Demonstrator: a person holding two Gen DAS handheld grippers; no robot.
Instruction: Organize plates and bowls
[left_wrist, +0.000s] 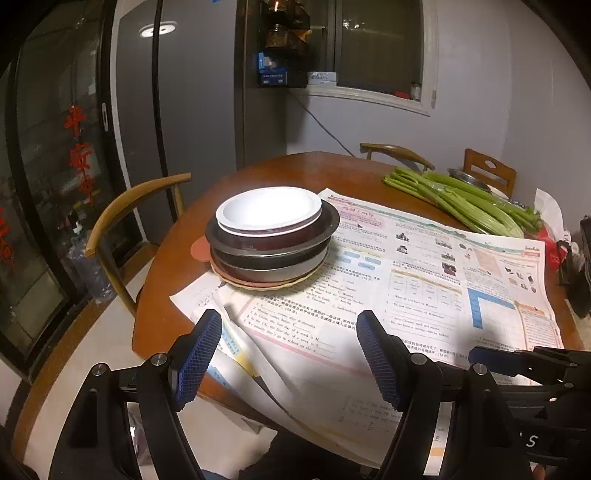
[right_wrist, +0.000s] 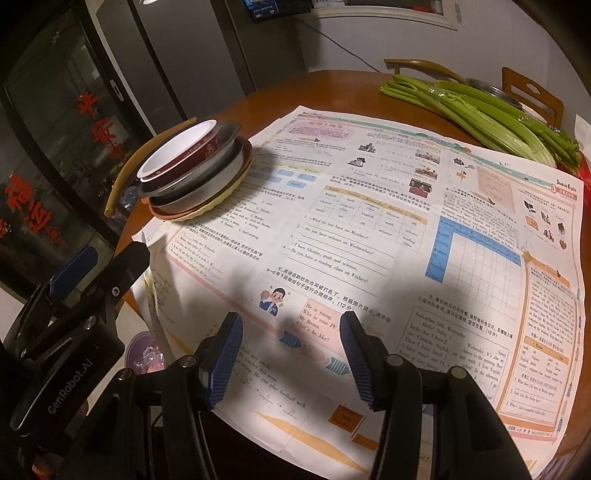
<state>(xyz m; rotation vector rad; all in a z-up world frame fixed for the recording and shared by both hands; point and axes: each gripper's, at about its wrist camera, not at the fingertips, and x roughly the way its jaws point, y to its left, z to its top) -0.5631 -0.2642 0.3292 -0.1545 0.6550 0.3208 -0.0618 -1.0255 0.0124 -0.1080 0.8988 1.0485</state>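
Observation:
A stack of dishes (left_wrist: 271, 243) stands on the left part of the round wooden table (left_wrist: 173, 266). On top is a bowl (left_wrist: 269, 208), white inside and dark red outside. Under it are metal pans (left_wrist: 275, 267), then a pink plate and a pale yellow plate at the bottom. My left gripper (left_wrist: 289, 321) hangs open over the papers, short of the stack, with nothing between its fingers. In the right wrist view the stack (right_wrist: 195, 177) is at the far left. My right gripper (right_wrist: 291, 321) is open over the newspaper (right_wrist: 369, 206) and holds nothing.
Celery stalks (left_wrist: 461, 199) and a metal bowl (left_wrist: 467, 177) lie at the table's far right, with a red bag beside them. Printed sheets (left_wrist: 424, 266) cover most of the tabletop. Wooden chairs (left_wrist: 125, 210) ring the table. A dark glass door stands at the left.

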